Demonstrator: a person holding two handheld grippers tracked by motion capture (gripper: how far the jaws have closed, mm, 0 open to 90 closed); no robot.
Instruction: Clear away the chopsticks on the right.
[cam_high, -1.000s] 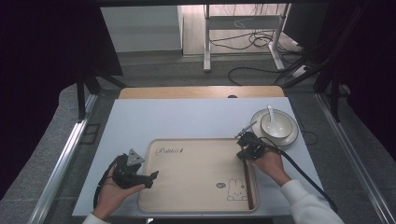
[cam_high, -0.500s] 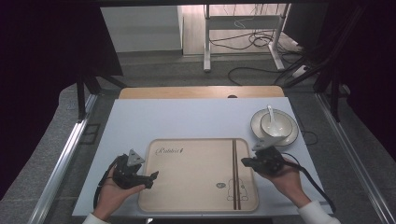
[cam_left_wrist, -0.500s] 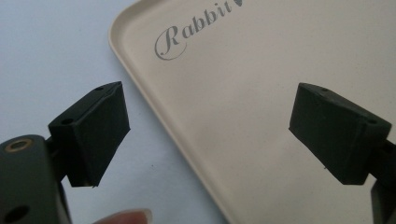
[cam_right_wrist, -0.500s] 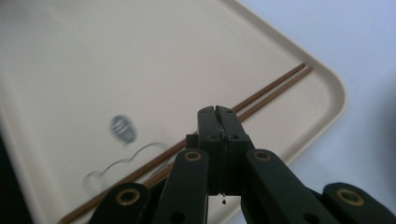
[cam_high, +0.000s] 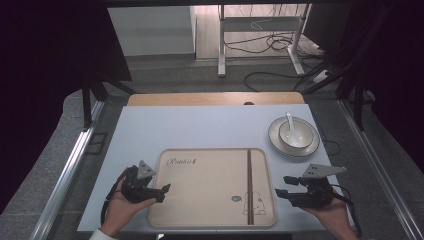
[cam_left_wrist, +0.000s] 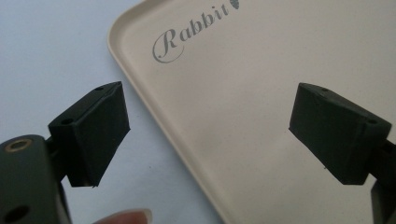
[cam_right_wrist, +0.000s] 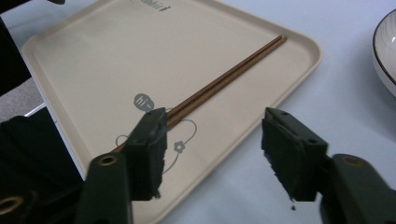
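Resting along the right part of a beige tray, a pair of brown chopsticks now lies flat and free, pointing from the near edge to the far one, just left of the printed rabbit. A second ago no chopsticks lay on the tray, and the right gripper was up by the plate at the far right with its jaws pressed together. Since then its jaws have just been opening, with nothing left between them, and the hand has drawn back to the near right corner of the tray. In the right gripper view the right gripper's pads stand spread over the tray's near rim, the chopsticks running away past the left pad without being pinched.

The left gripper sits where it was at the tray's near left edge, jaws spread wide astride the rim, gripping nothing, as the left gripper view confirms.

The placing step looks complete. Still on the light table, well apart from the tray, a white bowl with a spoon sits on the plate, a likely next pick for the freed right hand.
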